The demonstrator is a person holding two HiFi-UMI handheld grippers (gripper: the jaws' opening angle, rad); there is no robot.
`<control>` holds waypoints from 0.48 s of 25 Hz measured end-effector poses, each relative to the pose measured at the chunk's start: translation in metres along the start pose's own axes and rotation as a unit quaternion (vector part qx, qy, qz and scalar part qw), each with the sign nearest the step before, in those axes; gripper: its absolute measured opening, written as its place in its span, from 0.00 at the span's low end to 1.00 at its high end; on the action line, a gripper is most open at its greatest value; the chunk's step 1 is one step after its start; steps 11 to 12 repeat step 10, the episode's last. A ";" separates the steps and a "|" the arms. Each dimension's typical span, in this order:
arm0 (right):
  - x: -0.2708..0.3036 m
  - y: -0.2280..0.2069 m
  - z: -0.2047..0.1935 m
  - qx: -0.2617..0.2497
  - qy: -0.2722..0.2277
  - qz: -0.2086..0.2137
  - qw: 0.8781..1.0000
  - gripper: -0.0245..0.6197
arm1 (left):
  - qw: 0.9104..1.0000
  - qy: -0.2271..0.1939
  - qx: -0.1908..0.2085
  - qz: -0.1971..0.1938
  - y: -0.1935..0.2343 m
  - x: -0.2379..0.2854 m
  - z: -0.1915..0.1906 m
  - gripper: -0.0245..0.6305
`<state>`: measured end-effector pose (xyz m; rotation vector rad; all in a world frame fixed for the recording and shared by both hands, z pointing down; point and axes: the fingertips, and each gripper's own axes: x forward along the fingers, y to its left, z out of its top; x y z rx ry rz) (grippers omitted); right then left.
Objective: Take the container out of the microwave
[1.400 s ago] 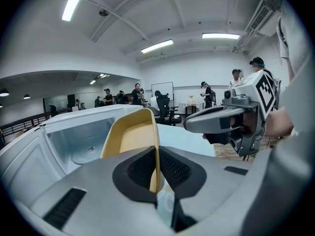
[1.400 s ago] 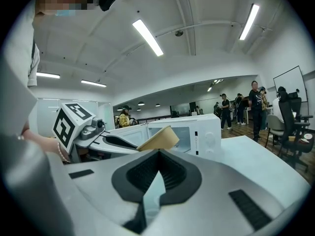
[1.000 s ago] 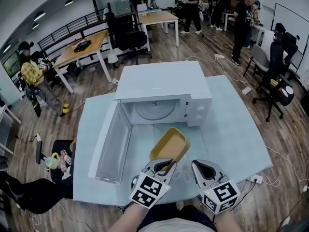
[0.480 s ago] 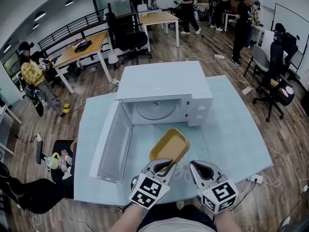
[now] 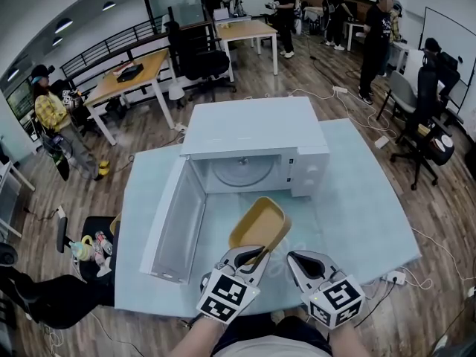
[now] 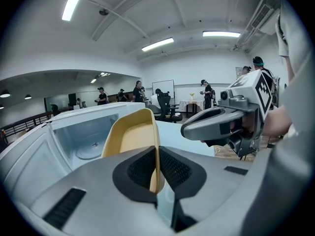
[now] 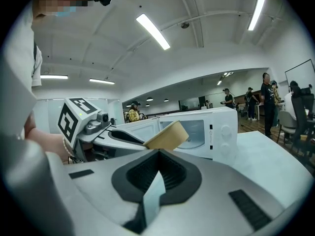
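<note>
The jaws of the left gripper [image 5: 251,253] are clamped on the near rim of the yellow container [image 5: 259,222], which hangs tilted above the counter [image 5: 357,199], on the near side of the open microwave [image 5: 245,129]. The right gripper [image 5: 306,261] sits just to its right, jaws together with nothing between them.

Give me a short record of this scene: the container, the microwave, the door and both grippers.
container: yellow, out of the microwave, held tilted above the table
microwave: nothing in its cavity
door: swung open
left gripper: shut on the container's wall
right gripper: jaws together, holding nothing
</note>
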<state>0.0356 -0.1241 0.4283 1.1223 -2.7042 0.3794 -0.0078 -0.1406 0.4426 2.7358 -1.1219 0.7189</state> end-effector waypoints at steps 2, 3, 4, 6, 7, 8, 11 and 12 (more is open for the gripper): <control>0.001 0.001 -0.002 0.001 0.001 0.002 1.000 0.05 | 1.000 0.003 -0.002 0.003 0.002 -0.001 -0.001 0.08; 0.001 0.001 -0.004 0.002 0.002 0.002 1.000 0.05 | 1.000 0.005 -0.002 0.004 0.003 -0.002 -0.001 0.08; 0.002 0.002 -0.005 0.003 0.003 0.002 1.000 0.05 | 1.000 0.005 -0.002 0.004 0.003 -0.002 -0.002 0.08; 0.001 0.002 -0.006 0.004 0.003 0.002 1.000 0.05 | 1.000 0.007 -0.003 0.005 0.002 -0.003 -0.003 0.08; 0.000 0.003 -0.006 0.003 0.004 0.002 1.000 0.05 | 1.000 0.007 -0.004 0.005 0.002 -0.003 -0.003 0.08; -0.001 0.003 -0.006 0.002 0.004 0.001 1.000 0.05 | 1.000 0.008 -0.004 0.005 0.001 -0.003 -0.003 0.08; -0.003 0.003 -0.006 0.000 0.005 0.001 1.000 0.05 | 1.000 0.009 -0.002 0.005 0.000 -0.004 -0.003 0.08; -0.003 0.003 -0.006 0.000 0.005 0.001 1.000 0.05 | 1.000 0.009 -0.002 0.005 0.000 -0.004 -0.003 0.08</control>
